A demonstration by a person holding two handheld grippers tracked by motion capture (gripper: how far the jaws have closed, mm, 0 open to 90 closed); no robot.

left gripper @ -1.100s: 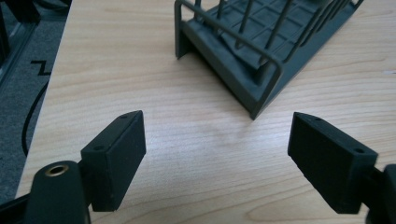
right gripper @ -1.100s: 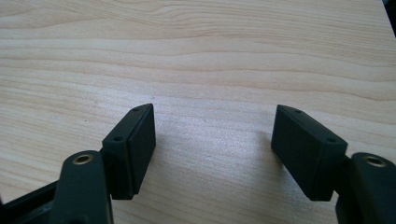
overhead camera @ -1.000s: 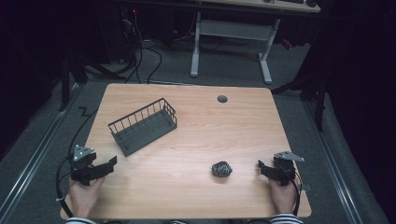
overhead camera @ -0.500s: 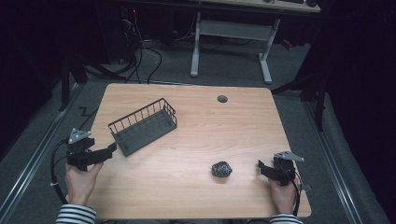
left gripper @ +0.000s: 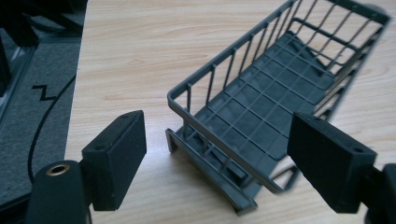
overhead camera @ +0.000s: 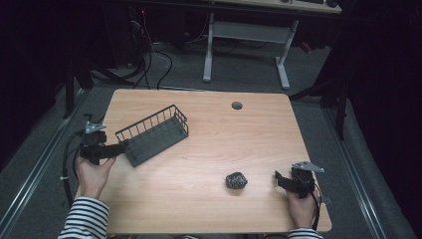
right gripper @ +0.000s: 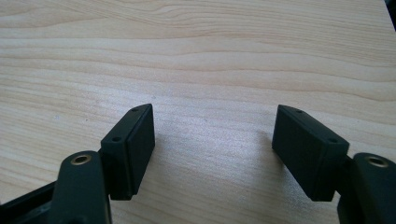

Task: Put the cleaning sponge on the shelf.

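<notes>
Left gripper, jaws released and just narrowing, faces the dark wire basket at three o'clock; right gripper jaws released.

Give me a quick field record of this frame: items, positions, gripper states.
surface: wooden table
wire basket: dark, empty, left part of table, set at an angle
dark lump: small, crumpled, near front right, untouched
left gripper: at the basket's near end, jaws just closing a little, not gripping it
right gripper: open, nothing between jaws, apart from the lump
grommet: far edge of table
</notes>
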